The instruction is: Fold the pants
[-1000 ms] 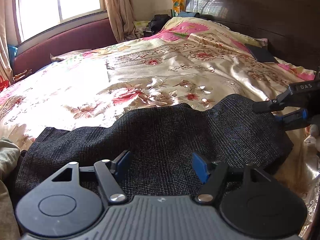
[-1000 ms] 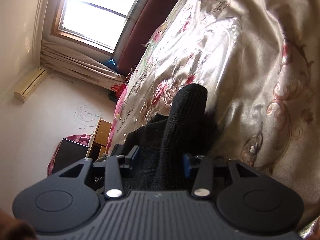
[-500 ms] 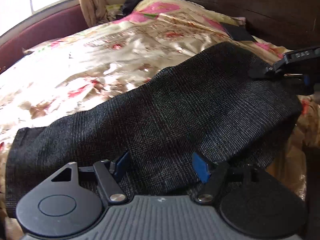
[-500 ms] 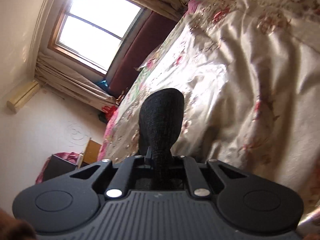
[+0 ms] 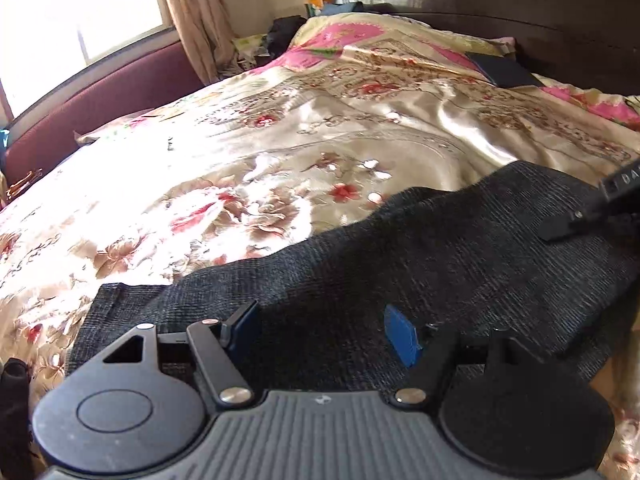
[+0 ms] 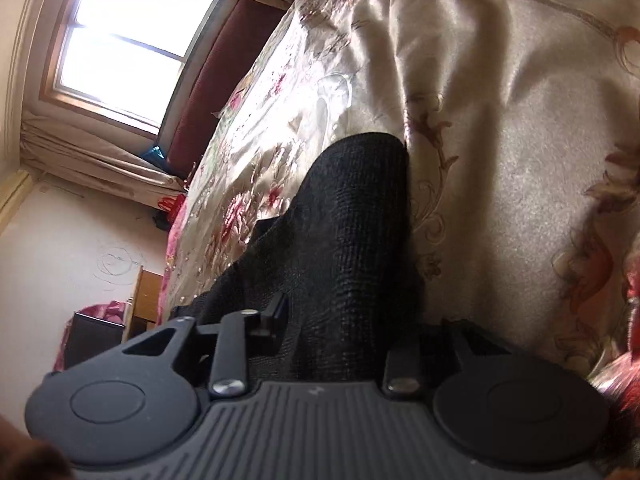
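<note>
While dark pants (image 5: 400, 264) lie on floral bedspread (image 5: 280, 140), left tool (image 5: 324, 326) gapes wide, right tool (image 6: 340, 312) stamped "DA", pinching pants fold.

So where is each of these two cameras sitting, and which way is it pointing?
Left wrist view: sits on the left gripper, looking across the dark pants and floral bedspread toward the headboard; its open blue-padded fingers show, with the right gripper at the edge.
Right wrist view: sits on the right gripper, tilted sideways, facing the window; its jaws, which have just been closing, pinch the pants.
Shared: pants, bedspread, window.
</note>
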`<state>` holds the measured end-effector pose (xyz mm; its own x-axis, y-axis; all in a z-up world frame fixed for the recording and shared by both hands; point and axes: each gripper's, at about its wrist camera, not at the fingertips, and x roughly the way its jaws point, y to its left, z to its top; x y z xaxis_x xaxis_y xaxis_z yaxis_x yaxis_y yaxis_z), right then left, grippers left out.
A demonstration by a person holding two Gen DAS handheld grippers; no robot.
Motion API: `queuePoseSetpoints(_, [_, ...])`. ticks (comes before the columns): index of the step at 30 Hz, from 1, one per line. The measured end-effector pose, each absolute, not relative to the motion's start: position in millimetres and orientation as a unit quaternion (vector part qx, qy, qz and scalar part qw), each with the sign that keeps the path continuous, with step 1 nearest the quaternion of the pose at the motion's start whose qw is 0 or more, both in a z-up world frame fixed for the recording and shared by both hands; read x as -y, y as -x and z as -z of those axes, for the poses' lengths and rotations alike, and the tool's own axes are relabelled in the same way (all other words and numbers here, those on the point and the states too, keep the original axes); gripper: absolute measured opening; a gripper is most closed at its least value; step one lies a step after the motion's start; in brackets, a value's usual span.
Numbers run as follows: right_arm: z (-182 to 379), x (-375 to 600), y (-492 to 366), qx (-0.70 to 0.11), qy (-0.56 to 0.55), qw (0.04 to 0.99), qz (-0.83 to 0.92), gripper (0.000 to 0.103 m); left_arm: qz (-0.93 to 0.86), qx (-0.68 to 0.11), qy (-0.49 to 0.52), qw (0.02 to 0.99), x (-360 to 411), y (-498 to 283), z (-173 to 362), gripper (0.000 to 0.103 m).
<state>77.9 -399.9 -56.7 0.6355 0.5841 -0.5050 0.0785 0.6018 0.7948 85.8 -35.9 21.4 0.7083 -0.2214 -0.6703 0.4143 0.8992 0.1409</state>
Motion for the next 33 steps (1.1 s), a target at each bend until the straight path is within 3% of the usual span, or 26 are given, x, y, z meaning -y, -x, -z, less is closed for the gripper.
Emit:
queuePoseSetpoints(4, [38.1,400.6,-73.5,-0.375,-0.421,0.811,-0.157,0.011,0.171,-0.388,-0.114,0.899,18.1,-107.0,4.4,0.083])
queuePoseSetpoints(9, [35.5,397.2,-69.5,-0.398,-0.400,0.814,-0.134,0.011,0.154,-0.332,-0.123,0.922,18.1,-83.9,-21.2,0.084])
queuePoseSetpoints(12, [26.8,397.8,-62.2,-0.382,-0.418,0.813,-0.135,0.011,0.141,-0.366,-0.121,0.912,5.4,-86.2,0.8,0.088])
queuePoseSetpoints(15, [6.5,391.7,-60.8,-0.372,-0.419,0.815,-0.148,0.011,0.142,-0.335,-0.104,0.926,-2.6,-70.0,-9.8,0.088])
queuePoseSetpoints(18, [-25.4,373.0,-61.4,-0.359,-0.411,0.821,-0.169,0.011,0.136,-0.354,-0.094,0.921,-17.0,-69.1,2.1,0.090])
queuePoseSetpoints(25, [-94.5,283.2,-85.5,-0.371,-0.307,0.848,-0.223,0.011,0.140,-0.337,-0.063,0.929,-47.6,-48.6,-0.6,0.089])
queuePoseSetpoints(33, [-80.8,165.2,-111.8,-0.414,-0.223,0.849,-0.241,0.011,0.173,-0.333,-0.033,0.926,-69.0,-36.3,-16.4,0.089])
